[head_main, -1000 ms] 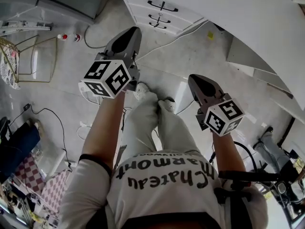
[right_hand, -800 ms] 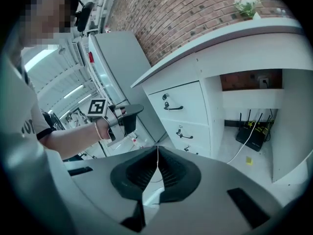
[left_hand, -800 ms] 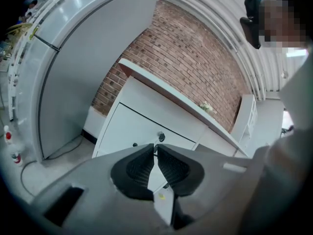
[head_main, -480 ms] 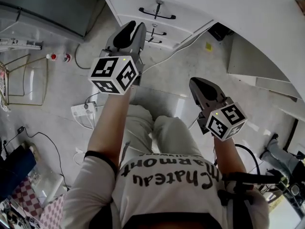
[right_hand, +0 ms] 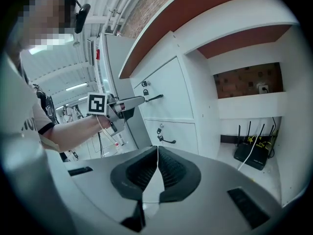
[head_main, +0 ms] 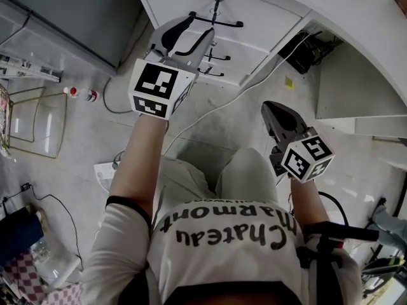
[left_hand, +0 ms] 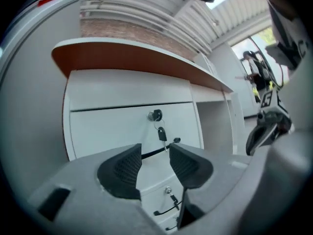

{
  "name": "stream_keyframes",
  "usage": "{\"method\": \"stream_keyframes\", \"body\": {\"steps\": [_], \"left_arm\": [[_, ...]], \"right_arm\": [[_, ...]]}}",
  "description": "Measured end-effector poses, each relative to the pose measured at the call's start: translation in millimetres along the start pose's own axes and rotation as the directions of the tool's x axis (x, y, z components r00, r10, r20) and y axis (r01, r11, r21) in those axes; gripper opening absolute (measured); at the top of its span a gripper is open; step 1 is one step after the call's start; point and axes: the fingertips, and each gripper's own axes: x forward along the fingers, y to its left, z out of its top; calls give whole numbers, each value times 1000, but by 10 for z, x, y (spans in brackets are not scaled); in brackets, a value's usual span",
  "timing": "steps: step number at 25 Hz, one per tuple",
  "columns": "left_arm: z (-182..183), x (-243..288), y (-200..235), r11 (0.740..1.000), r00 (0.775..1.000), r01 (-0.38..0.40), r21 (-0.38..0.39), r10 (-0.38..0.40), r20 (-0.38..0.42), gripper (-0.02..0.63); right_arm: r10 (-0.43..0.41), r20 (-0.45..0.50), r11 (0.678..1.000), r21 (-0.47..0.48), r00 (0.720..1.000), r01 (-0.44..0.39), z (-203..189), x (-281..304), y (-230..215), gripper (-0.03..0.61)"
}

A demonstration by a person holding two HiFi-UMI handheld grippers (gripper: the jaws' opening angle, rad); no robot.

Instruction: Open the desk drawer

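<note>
A white desk drawer unit (head_main: 261,18) has three drawers with black bar handles and keys hanging in their locks. The top drawer's handle (head_main: 222,23) lies just ahead of my left gripper (head_main: 194,33), whose jaws have just been opening and now stand open. In the left gripper view the handle (left_hand: 156,152) and the key (left_hand: 161,134) show through the gap of that gripper (left_hand: 155,156), and nothing is clamped. My right gripper (head_main: 275,112) hangs lower, away from the drawers, shut and empty (right_hand: 157,155). The right gripper view shows the left gripper (right_hand: 128,103) near the top handle (right_hand: 154,98).
A black router (right_hand: 252,155) with cables sits in the desk's kneehole. A white cable (head_main: 241,94) runs across the floor. A power strip (head_main: 105,169), two small bottles (head_main: 79,94) and a wire frame (head_main: 32,122) lie at left, beside a grey cabinet (head_main: 63,11).
My left gripper has moved closer to the top drawer, rolled about its axis and opened its jaws. My right gripper has sunk lower. The drawers now appear larger in view.
</note>
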Motion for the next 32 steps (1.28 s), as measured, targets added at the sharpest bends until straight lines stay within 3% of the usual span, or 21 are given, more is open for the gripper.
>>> {"method": "stream_keyframes", "body": {"steps": [2, 4, 6, 9, 13, 14, 16, 21, 25, 26, 29, 32], "left_arm": [[6, 30, -66, 980, 999, 8, 198, 1, -45, 175], [-28, 81, -106, 920, 995, 25, 392, 16, -102, 175], [-105, 165, -140, 846, 985, 58, 531, 36, -166, 175], [-193, 288, -167, 763, 974, 88, 641, 68, -214, 175], [-301, 385, -155, 618, 959, 119, 777, 132, -252, 175], [-303, 397, -152, 592, 957, 126, 796, 139, -255, 172], [-286, 410, -152, 567, 956, 139, 812, 137, -260, 160], [-187, 410, -105, 559, 955, 154, 815, 127, -268, 61], [-200, 389, -84, 459, 952, 150, 876, 172, -253, 57], [-204, 398, -91, 452, 953, 142, 881, 179, -245, 57], [-236, 399, -110, 481, 960, 122, 868, 164, -226, 83], [-223, 410, -113, 464, 958, 147, 873, 153, -243, 40]], "right_arm": [[-1, 14, 1000, 4, 1000, 0, -17, -13, -49, 15], [2, 30, 1000, 28, 1000, -2, -15, -31, -91, 14], [4, 40, 998, 57, 999, -6, -13, -73, -128, 15], [-15, 63, 997, 76, 998, 11, 8, -154, -204, 15], [-53, 101, 991, 131, 993, 40, 17, -274, -334, 15], [-60, 108, 987, 152, 992, 43, 4, -297, -370, 15], [-68, 115, 979, 198, 991, 44, -28, -323, -424, 15], [-78, 150, 971, 237, 986, 41, -12, -298, -414, 15], [-96, 172, 971, 234, 980, 54, 14, -298, -426, 15], [-105, 177, 966, 251, 979, 58, 22, -312, -448, 15], [-125, 200, 951, 304, 972, 59, 56, -372, -498, 15], [-151, 210, 939, 335, 966, 74, 49, -426, -569, 15]]}}
